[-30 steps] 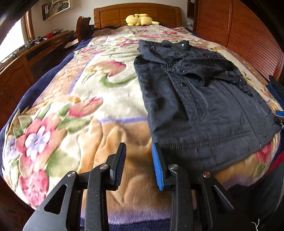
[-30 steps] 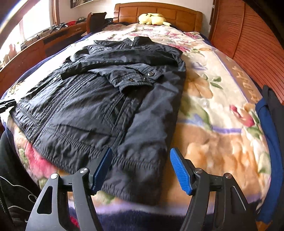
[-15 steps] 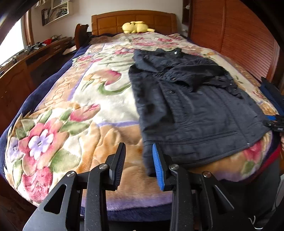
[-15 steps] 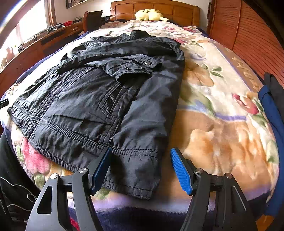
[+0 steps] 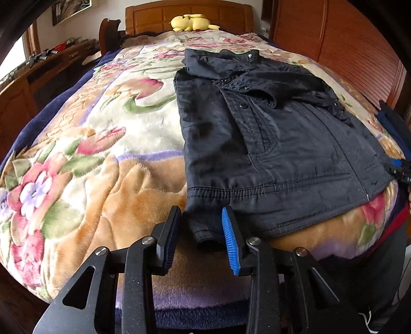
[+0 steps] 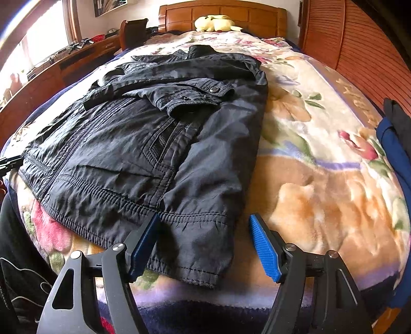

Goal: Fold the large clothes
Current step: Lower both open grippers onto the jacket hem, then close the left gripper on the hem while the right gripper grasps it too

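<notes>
A black jacket lies flat on the flowered bed blanket, collar toward the headboard and sleeves folded across its chest. In the left wrist view my left gripper is open at the near left corner of the hem, which sits between the fingers without being pinched. In the right wrist view the same jacket fills the left half. My right gripper is wide open over the near right hem corner, and its left finger overlaps the hem edge.
A yellow plush toy lies by the wooden headboard. A slatted wooden wardrobe runs along the right side and a wooden desk along the left. Blue and dark clothes lie at the bed's right edge. The person's dark trousers show at lower left.
The left gripper has shifted right, from bare blanket to the jacket's left hem corner, which now lies between its fingers. The right gripper has closed in slightly on the right hem corner.
</notes>
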Motion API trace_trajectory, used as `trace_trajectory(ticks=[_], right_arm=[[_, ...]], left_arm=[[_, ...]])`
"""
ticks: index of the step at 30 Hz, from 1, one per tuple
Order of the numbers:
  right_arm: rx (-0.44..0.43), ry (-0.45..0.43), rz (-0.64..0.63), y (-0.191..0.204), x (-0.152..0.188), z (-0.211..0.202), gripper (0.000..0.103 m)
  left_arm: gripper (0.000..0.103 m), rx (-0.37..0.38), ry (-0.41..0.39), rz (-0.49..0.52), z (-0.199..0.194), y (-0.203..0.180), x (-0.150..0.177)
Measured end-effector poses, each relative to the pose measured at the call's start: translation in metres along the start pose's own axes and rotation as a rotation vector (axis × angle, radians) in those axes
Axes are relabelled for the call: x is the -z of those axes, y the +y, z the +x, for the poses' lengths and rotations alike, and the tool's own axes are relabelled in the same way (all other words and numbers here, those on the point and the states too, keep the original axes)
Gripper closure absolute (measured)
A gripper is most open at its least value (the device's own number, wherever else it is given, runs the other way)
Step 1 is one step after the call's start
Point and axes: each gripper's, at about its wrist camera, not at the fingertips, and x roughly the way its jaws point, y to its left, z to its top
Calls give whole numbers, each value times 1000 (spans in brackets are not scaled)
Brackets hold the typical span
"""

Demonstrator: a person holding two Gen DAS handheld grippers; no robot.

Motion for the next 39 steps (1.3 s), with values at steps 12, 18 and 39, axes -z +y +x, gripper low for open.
trace_trajectory(ticks=[12, 18, 39], right_arm=[[3, 3, -15, 6, 4, -3, 30], [-7, 15, -34, 8, 3, -3, 30], [-23, -138, -61, 0, -29, -82, 96]], left_arm=[[69, -28, -2, 19, 5, -4, -1], [69, -12, 1, 18, -1, -3, 5], [98, 91, -209, 120, -100, -36, -37]])
